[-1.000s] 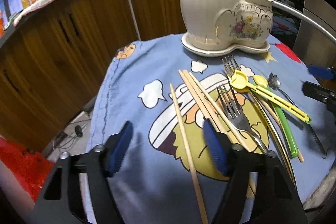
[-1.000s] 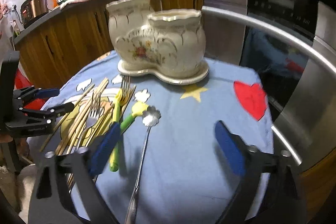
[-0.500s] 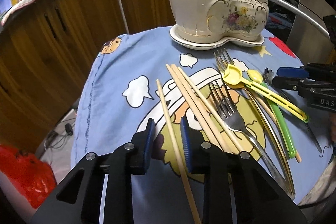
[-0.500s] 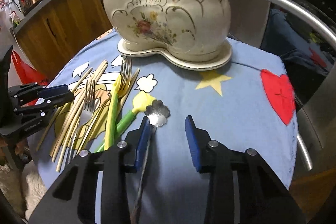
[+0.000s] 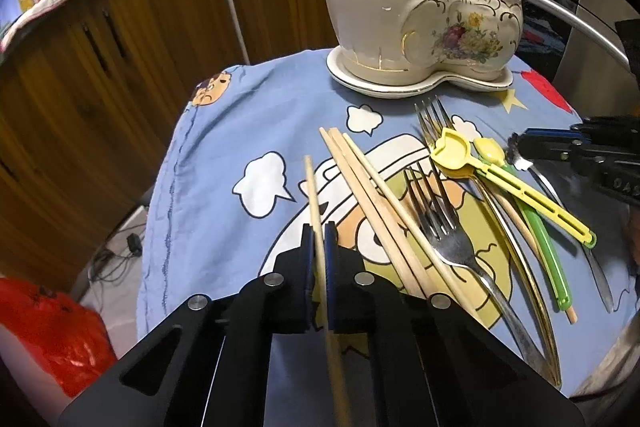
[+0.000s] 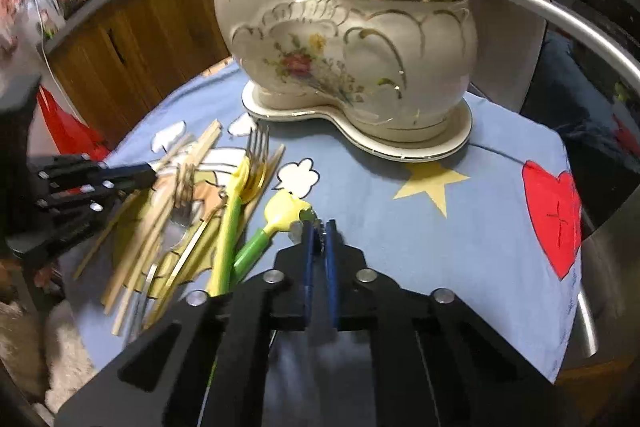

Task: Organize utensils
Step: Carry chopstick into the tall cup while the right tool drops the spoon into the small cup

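On the blue cartoon cloth [image 5: 224,131] over the tabletop, the left gripper [image 5: 319,247] has just closed on a lone wooden chopstick [image 5: 312,195], its long axis running from near to far, left of three more chopsticks [image 5: 360,179] and a silver fork [image 5: 444,231]. Further right, the right gripper [image 6: 319,243] has just closed on the flower-shaped head of a metal spoon [image 6: 316,217]; its handle, hidden in that view, shows in the left wrist view trailing toward the near edge. Only the right wrist view shows the red heart [image 6: 554,215] right of the ceramic holder [image 6: 360,43].
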A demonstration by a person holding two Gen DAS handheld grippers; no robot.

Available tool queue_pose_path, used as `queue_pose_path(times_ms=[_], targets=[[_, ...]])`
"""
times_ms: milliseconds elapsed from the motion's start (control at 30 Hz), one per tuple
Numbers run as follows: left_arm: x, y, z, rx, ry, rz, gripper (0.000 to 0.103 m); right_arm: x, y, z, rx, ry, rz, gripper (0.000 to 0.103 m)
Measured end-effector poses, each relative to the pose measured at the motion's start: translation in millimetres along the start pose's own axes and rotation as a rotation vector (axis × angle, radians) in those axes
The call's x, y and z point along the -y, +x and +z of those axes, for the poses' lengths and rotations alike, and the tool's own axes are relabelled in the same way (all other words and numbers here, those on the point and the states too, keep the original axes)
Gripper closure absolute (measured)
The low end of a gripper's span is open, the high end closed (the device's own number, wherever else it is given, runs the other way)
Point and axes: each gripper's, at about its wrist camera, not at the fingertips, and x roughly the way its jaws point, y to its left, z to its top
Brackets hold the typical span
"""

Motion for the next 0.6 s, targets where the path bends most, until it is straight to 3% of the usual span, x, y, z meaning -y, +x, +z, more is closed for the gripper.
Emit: queue_pose_path(times_ms=[167, 300, 500, 600], targets=[[-2, -15, 1, 0.086, -0.021, -0.014, 0.098, 7, -37, -1, 0.101, 0.042, 0.028, 0.100], [-9, -47, 5, 0.234, -0.061, -0.040, 0.098, 1, -77, 2, 0.251, 0.030, 0.002, 0.100], [-16, -91, 32, 0.455, -0.111, -0.091, 0.098, -16, -128, 16, 0.511, -0.055, -0.148, 0.100], [-18, -109, 71, 0.561, -0.143, -0.142, 0.098, -14, -142, 45, 0.603, -0.042, -0.190, 0.100]])
